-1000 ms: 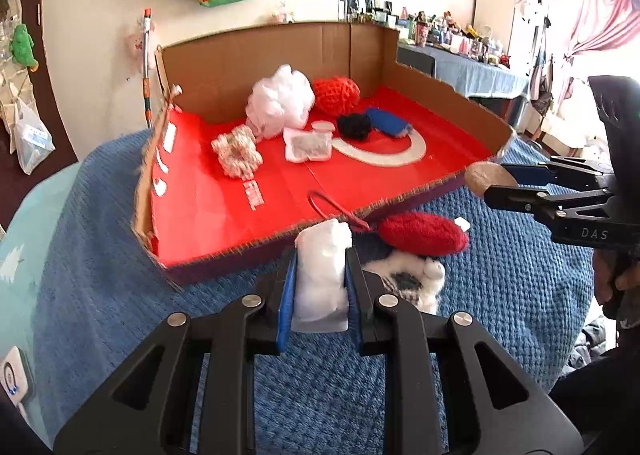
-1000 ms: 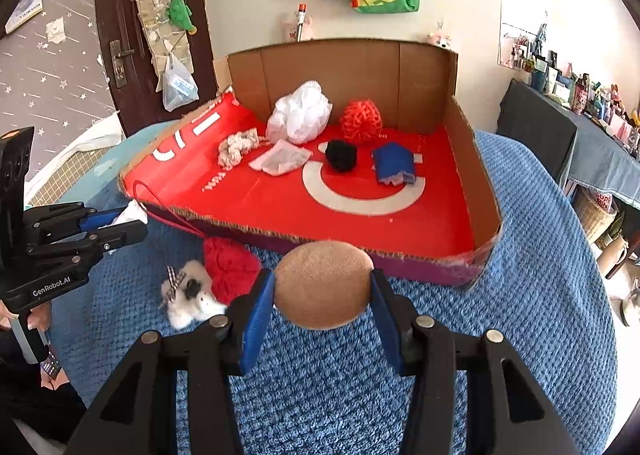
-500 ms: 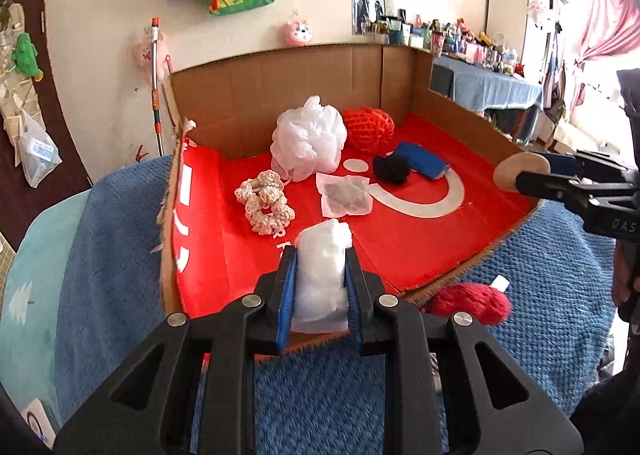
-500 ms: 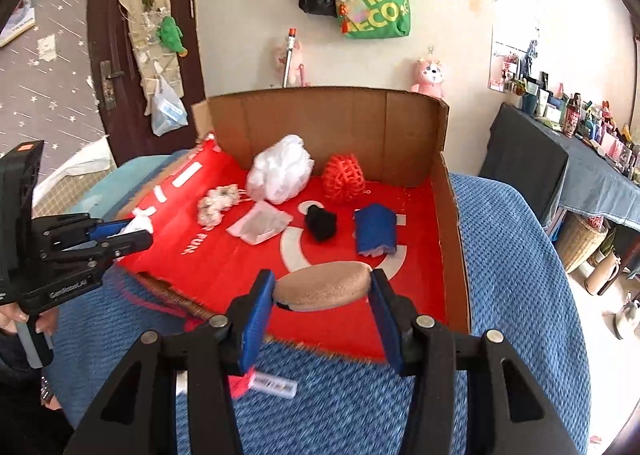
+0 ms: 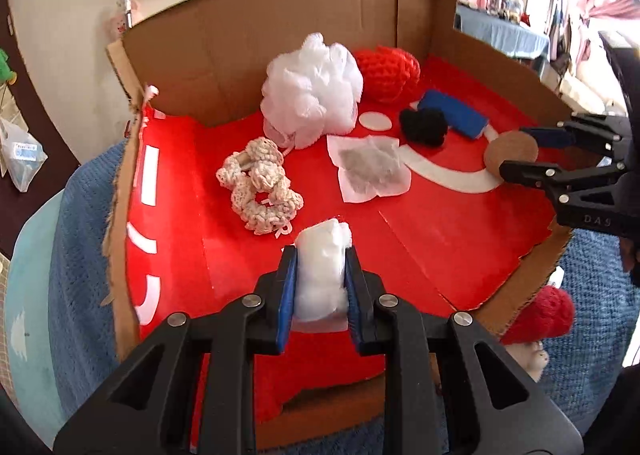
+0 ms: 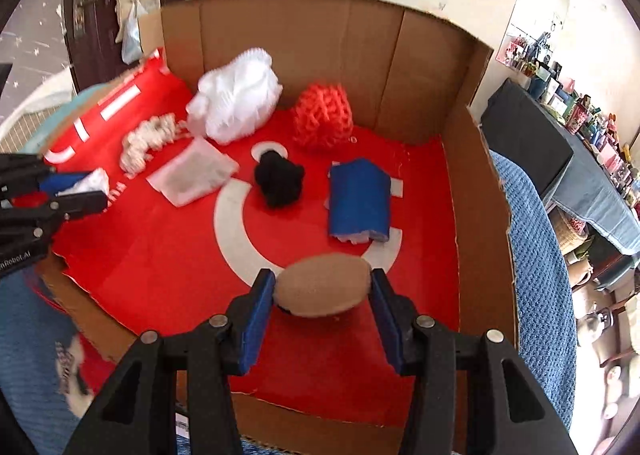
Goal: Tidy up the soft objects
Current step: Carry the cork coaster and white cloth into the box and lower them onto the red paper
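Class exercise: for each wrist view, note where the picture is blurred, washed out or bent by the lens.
Left wrist view: the cardboard box back wall bows from fisheye; window area at upper right is washed out. Right wrist view: the white plush toy at lower left is motion-smeared; corners vignette black.

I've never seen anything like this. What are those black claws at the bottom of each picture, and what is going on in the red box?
There is no robot: a person holds a two-finger gripper in each hand, each with a camera looking along its fingers, one picture apiece. The left gripper is clamped on a white cotton wad. The right gripper is clamped on a round tan puff. Both hang over a cardboard box with a red floor, which sits on a blue blanket. Inside lie a white mesh bath pouf, a red knitted ball, a black pompom, a blue sponge, a cream scrunchie and a flat white sachet.
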`<action>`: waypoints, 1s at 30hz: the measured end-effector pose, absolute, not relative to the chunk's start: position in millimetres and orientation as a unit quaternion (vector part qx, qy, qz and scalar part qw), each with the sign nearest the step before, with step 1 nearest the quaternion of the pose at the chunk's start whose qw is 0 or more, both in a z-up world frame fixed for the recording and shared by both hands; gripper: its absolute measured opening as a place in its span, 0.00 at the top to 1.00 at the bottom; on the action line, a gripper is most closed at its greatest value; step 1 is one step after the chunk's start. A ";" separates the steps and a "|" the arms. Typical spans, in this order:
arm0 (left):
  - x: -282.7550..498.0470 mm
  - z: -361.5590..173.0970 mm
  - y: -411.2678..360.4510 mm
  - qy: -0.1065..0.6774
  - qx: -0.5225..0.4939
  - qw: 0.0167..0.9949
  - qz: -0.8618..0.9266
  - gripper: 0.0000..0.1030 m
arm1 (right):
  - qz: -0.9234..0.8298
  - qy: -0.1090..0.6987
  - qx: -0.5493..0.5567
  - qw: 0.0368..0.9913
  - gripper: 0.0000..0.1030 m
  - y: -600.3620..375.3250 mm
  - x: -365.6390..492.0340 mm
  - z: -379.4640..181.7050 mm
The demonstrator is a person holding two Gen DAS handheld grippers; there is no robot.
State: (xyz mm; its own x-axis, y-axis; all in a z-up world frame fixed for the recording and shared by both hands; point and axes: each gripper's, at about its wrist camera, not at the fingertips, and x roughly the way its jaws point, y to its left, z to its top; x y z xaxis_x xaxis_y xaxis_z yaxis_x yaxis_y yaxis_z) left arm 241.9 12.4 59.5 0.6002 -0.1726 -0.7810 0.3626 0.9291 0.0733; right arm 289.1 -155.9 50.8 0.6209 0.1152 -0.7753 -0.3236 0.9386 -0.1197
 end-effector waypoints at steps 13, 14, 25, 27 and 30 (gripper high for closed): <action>251.9 47.5 8.9 0.443 0.130 0.875 -0.147 0.80 | 0.121 0.443 -0.152 0.875 0.50 -155.6 291.8 43.8; 252.2 47.3 8.9 0.443 0.129 0.875 -0.146 0.80 | 0.121 0.443 -0.152 0.875 0.50 -154.3 292.9 43.5; 253.8 46.8 11.3 0.442 0.125 0.875 -0.155 0.80 | 0.124 0.446 -0.149 0.874 0.47 -155.2 295.9 44.4; 253.8 46.9 11.8 0.442 0.124 0.875 -0.157 0.79 | 0.124 0.446 -0.149 0.874 0.47 -154.8 296.3 44.1; 253.8 47.0 12.9 0.441 0.121 0.875 -0.160 0.79 | 0.127 0.446 -0.148 0.873 0.45 -153.4 296.3 43.7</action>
State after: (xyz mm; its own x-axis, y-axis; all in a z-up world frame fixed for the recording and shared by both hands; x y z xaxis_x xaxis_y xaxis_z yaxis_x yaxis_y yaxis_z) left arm 253.8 12.9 47.0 0.5592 -0.1729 -0.8108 0.3862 0.9197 0.0703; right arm 296.3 -153.4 43.7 0.5690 0.0903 -0.8174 -0.3542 0.9239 -0.1445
